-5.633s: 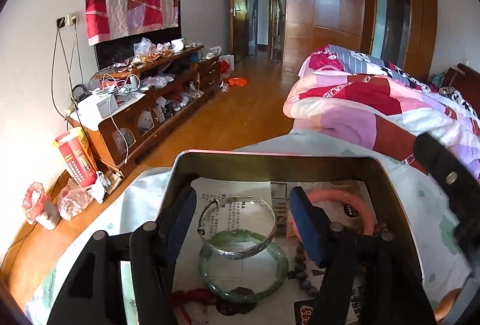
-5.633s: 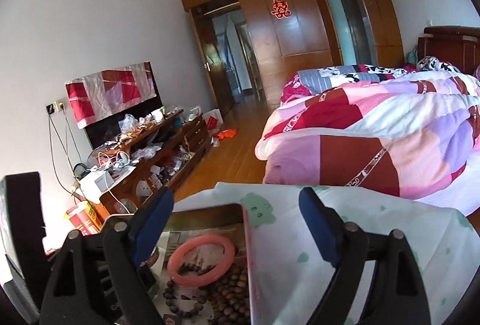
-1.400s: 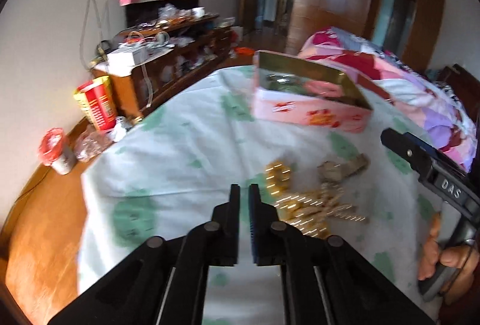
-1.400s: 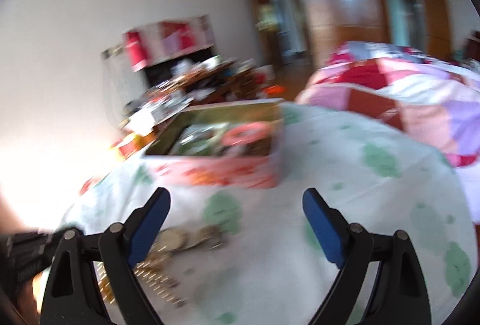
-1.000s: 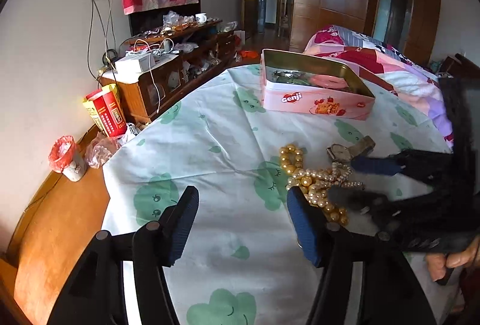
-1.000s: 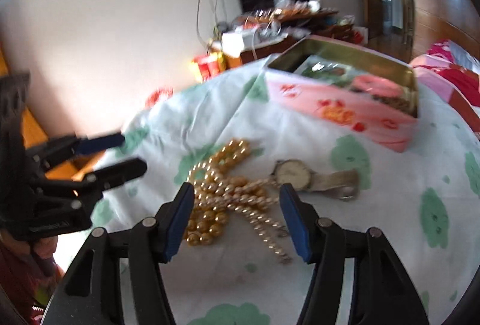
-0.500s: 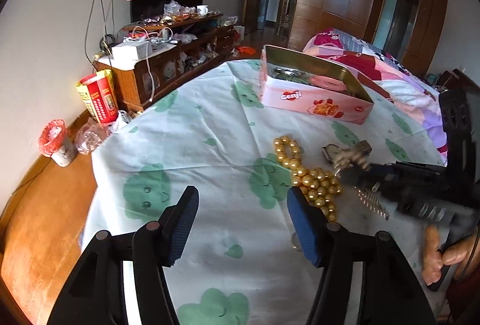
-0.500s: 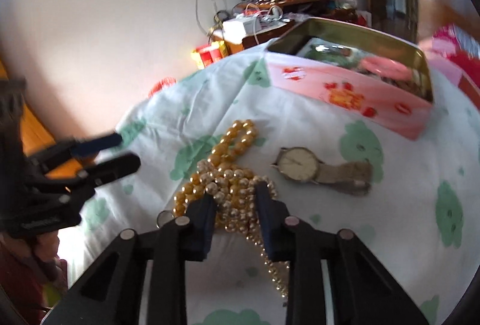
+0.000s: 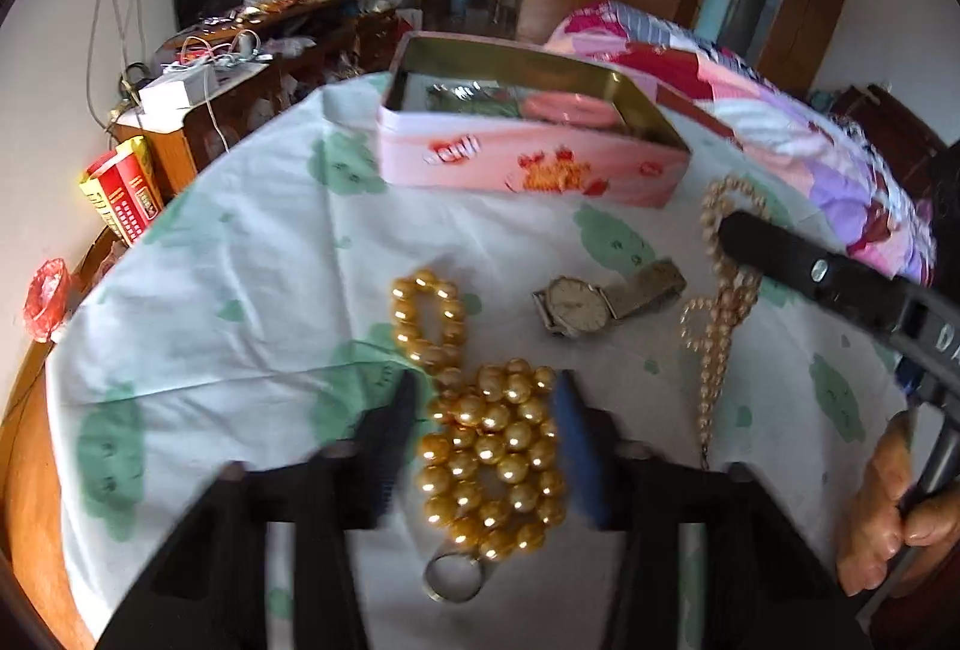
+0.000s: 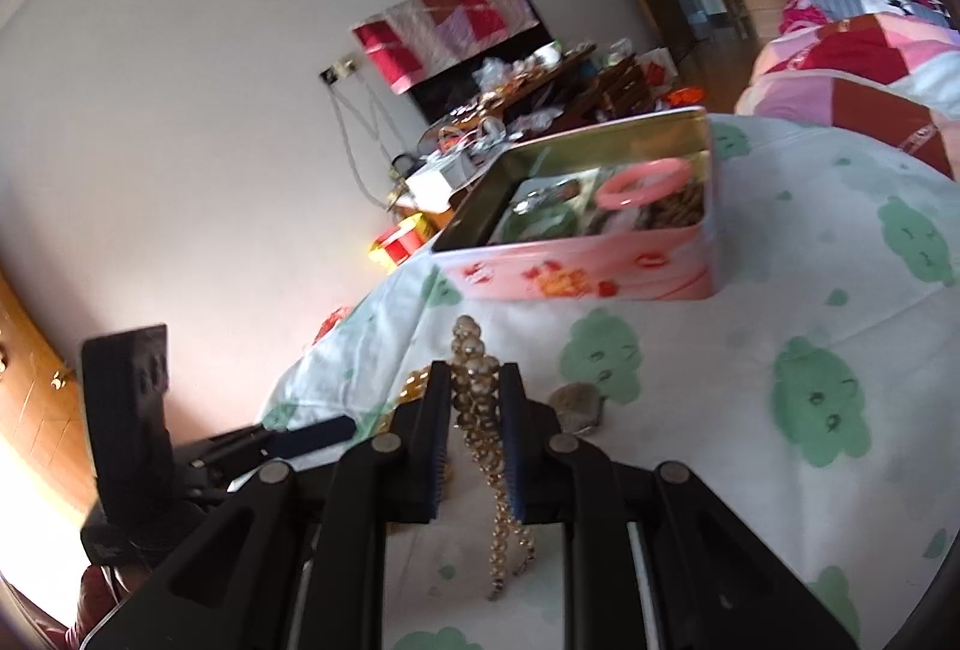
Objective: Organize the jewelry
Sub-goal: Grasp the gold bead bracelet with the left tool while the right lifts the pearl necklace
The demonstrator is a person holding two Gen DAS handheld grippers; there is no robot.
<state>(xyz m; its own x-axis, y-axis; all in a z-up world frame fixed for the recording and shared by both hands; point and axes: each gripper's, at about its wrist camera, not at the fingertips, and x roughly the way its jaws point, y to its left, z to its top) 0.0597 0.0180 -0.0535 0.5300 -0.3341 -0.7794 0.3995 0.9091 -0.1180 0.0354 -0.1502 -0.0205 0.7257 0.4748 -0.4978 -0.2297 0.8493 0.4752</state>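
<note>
While the right gripper (image 10: 474, 398) pinches a strand of small pale pearls (image 10: 480, 410), its jaws, which have just been closing, stand nearly together with the beads between them. That strand runs lengthwise along the fingers, a loop poking out past the tips toward the pink tin (image 10: 600, 278) in the upper middle, and loose ends trailing down toward the bottom of the frame. In the left view the same pale pearls (image 9: 720, 302) hang at right, long axis roughly top to bottom, under the black gripper.

Lower centre there, the left gripper (image 9: 486, 428) has its jaws closing in on a heap of big gold beads (image 9: 492, 452); the blurred fingers seem to flank the heap without quite pressing it. A tail of those beads runs up and left. A wristwatch (image 9: 576, 305) lies just right of that tail, its band pointing right, on the green-patterned cloth (image 9: 240, 290).
</note>
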